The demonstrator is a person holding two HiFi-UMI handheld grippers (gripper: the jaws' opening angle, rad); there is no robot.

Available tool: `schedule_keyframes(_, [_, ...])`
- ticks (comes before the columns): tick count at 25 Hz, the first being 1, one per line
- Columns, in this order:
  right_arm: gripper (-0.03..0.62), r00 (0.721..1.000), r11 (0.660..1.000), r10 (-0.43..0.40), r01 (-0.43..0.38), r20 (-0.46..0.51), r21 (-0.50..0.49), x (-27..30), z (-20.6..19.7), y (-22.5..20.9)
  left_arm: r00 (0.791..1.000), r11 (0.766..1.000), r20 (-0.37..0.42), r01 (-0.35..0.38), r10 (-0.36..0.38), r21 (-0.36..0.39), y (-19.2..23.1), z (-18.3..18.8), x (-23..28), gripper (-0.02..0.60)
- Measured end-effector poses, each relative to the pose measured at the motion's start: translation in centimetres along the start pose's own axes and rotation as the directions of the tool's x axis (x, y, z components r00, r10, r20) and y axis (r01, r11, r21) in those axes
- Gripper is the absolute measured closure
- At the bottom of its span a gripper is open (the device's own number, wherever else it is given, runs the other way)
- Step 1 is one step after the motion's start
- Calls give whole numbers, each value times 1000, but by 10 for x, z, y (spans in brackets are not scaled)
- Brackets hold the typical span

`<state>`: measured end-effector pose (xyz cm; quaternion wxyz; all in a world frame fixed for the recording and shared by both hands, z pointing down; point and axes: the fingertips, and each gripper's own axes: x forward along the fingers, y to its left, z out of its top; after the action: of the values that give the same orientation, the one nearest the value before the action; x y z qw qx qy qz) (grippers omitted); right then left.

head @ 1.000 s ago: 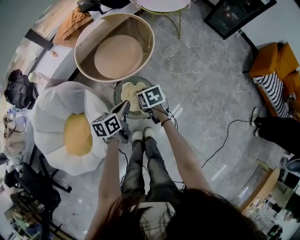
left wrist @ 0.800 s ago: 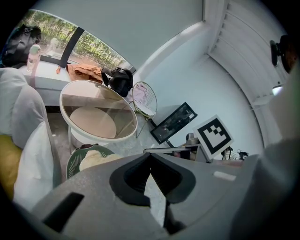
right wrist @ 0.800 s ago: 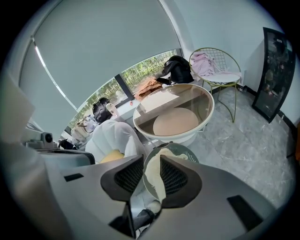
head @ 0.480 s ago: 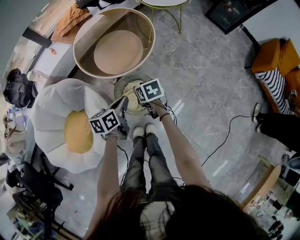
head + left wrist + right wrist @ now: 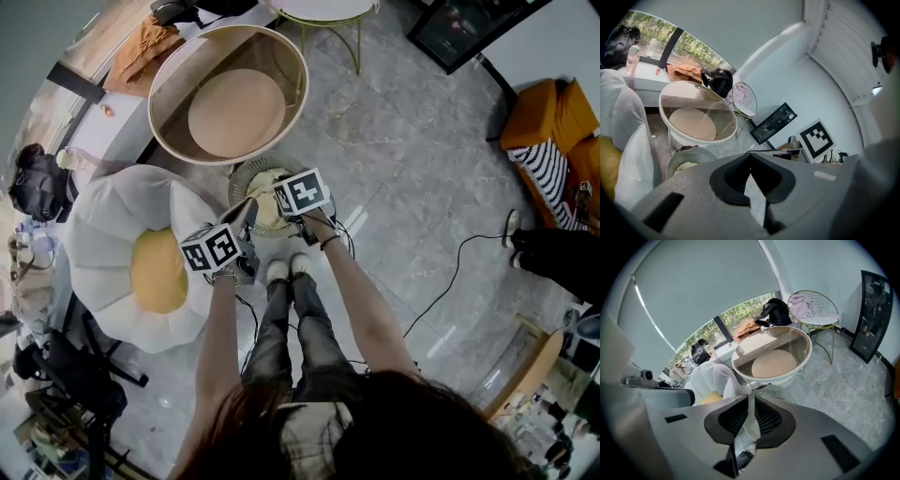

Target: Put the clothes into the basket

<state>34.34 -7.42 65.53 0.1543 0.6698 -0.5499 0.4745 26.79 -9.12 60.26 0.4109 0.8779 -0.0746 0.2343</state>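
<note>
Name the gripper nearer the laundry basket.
Right. The right gripper hangs over the laundry basket, empty jaws just closed further; the left gripper sits at its edge, toward the flower-shaped cushion.

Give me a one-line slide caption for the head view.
A person stands at a slatted basket holding pale clothes, beside a round glass-topped table and a white flower-shaped cushion.

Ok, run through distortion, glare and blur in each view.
Head view: fisheye bends the floor seams; light even, shadows faint. Left gripper view: dark round rim, window the brightest patch. Right gripper view: same dark rim, window bright, room beyond sharp.
</note>
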Motion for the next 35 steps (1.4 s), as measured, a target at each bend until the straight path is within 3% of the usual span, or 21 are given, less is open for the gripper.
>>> schedule_keyframes(12, [574,982,977,109,-134,153,167,-49,3,23,999,1000,24,28,-28,12,-29,4,-28,571])
schedule_keyframes(21, [580,939,962,185,-233,289,143,-102,20,51,995,992,47,87,-92,92,-65,19,-51,571])
schedule_keyframes(35, [585,870,950,264,-309,417,45,-175,47,80,980,954,8,191,-198,233,-120,26,-72,571])
